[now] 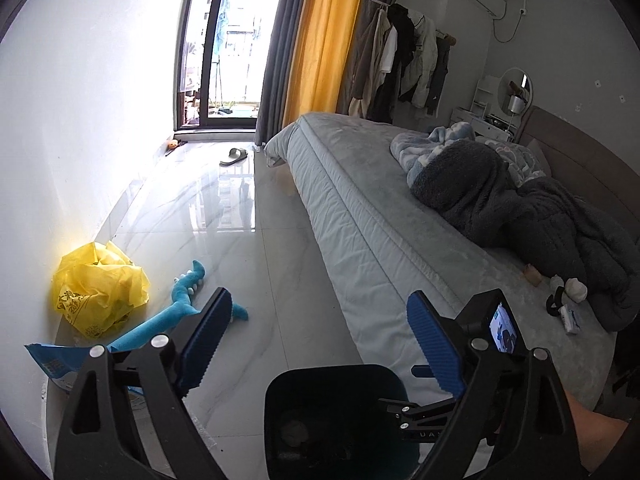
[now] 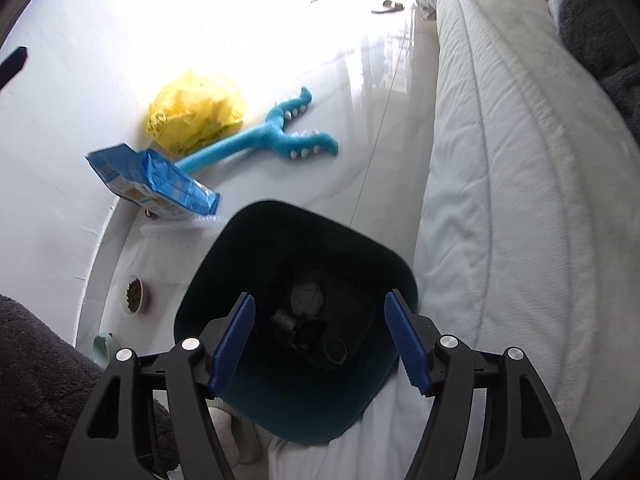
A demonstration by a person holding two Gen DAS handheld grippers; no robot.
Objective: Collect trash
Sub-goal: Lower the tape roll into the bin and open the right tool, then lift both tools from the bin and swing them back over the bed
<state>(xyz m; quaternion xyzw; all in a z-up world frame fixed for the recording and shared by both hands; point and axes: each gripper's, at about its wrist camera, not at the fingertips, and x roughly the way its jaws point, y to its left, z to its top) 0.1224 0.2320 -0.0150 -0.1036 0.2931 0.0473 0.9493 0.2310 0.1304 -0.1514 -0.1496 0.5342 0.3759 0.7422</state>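
Yellow plastic, a crumpled bag [image 2: 198,110], lies on the pale floor tiles [image 1: 240,248] against the white wall, at the left of both views. Just beside it lies a blue plush toy [image 2: 276,128] with white teeth, its long handle reaching under a blue packet [image 2: 156,182] that leans at the wall. Nearer the camera in the right wrist view, a small bowl [image 2: 134,294] of dark pellets stands on the floor by the wall.

Between the packet and the bed stands a dark teal bin [image 2: 248,248], seen from above. At its bottom lie a whitish wad [image 2: 306,296] and some dark scraps [image 2: 300,328]. The right gripper [image 2: 320,340] hangs right over the bin's mouth, pointing steeply down. Its blue pads [image 2: 234,342] stand partly apart with nothing between them.

The left gripper [image 1: 320,332] points out along the floor toward the balcony door [image 1: 224,40], with the bin's rim low in its view. Its jaws are spread wide and hold nothing.

To the right runs the bed [image 1: 360,208] with a pale grey cover. On it lies a heap of dark grey blanket [image 1: 520,208]. Near the blanket's edge rest several small things: a pale crumpled wad [image 1: 576,290], a black item [image 1: 554,303], and a small white and blue packet [image 1: 570,318]. A brownish object [image 1: 534,274] lies just beside them; what it is I cannot tell.
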